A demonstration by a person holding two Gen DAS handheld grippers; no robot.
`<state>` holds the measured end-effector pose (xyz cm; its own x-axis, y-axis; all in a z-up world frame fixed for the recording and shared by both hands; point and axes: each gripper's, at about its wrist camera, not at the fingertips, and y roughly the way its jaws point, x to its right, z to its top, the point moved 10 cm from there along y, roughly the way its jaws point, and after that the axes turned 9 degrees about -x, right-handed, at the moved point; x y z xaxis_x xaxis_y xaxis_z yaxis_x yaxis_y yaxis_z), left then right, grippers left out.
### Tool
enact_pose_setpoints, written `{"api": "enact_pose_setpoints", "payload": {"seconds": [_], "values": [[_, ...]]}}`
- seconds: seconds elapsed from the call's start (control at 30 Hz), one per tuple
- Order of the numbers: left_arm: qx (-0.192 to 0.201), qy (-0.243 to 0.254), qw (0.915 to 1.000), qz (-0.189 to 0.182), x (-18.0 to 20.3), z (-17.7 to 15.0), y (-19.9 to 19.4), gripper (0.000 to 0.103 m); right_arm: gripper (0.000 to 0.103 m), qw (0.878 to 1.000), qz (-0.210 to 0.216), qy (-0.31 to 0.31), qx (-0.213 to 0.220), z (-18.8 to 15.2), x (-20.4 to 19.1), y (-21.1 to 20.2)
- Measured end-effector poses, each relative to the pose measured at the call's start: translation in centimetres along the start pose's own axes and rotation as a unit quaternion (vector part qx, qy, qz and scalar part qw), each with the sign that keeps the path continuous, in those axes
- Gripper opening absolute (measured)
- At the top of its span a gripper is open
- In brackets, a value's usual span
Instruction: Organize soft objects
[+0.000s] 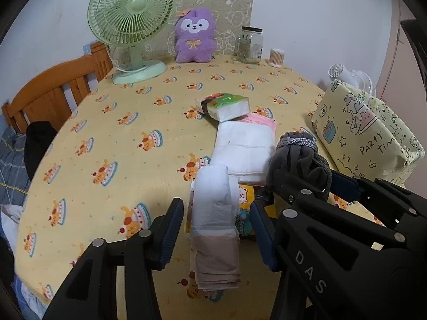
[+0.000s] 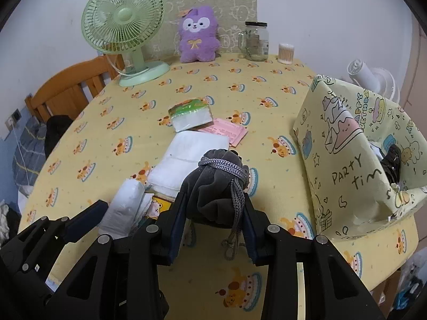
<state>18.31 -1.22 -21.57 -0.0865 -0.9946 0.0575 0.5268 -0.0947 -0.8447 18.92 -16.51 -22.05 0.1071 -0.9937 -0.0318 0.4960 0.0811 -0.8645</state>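
My right gripper [image 2: 213, 213] fingers clamp the grey drawstring pouch [image 2: 217, 184], my left gripper [image 1: 216, 229] fingers stand wide around the white roll [image 1: 213, 200]; next, I judge, the pouch goes rightward into the patterned box [image 2: 347, 176].

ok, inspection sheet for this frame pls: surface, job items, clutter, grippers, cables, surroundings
Surface: table in yellow cake-print cloth.
Job's things: grey pouch in right gripper; white-and-beige roll, white folded pad, tissue pack, pink sheet on the cloth; party box at right, open.
Clutter: green fan, purple plush, jar, cotton swabs at the back.
Grippers: left gripper open astride the roll; right gripper shut on the pouch.
Cables: fan cord.
Surroundings: wooden bed frame left, white fan right.
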Motion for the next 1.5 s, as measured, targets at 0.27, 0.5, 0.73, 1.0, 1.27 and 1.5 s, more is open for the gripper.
{"api": "enact_pose_setpoints", "payload": {"seconds": [0.27, 0.5, 0.73, 1.0, 1.27, 1.5], "values": [[0.013, -0.010, 0.9998, 0.012, -0.6, 0.6, -1.1, 0.022, 0.042, 1.000, -0.009, -0.007, 0.006, 0.5, -0.5, -0.4], [0.033, -0.009, 0.9994, 0.009, 0.1, 2.1, -3.1, 0.020, 0.042, 1.000, -0.003, -0.011, 0.024, 1.8, -0.2, -2.5], [0.044, -0.003, 0.9990, 0.004, 1.4, 3.2, -5.1, 0.021, 0.042, 0.999, -0.004, -0.016, 0.031, 2.6, 0.4, -4.6], [0.063, 0.002, 0.9980, 0.007, 3.0, 4.4, -7.1, 0.021, 0.042, 0.998, 0.001, -0.016, 0.058, 3.9, 1.7, -7.7], [0.038, 0.007, 0.9992, 0.007, 3.1, 2.2, -5.0, 0.021, 0.043, 0.999, 0.009, -0.015, 0.038, 2.2, 1.8, -5.9], [0.016, 0.006, 0.9996, 0.021, 3.1, -0.3, -2.8, 0.024, 0.052, 1.000, -0.011, -0.019, 0.020, -0.4, 2.4, -3.5]]}}
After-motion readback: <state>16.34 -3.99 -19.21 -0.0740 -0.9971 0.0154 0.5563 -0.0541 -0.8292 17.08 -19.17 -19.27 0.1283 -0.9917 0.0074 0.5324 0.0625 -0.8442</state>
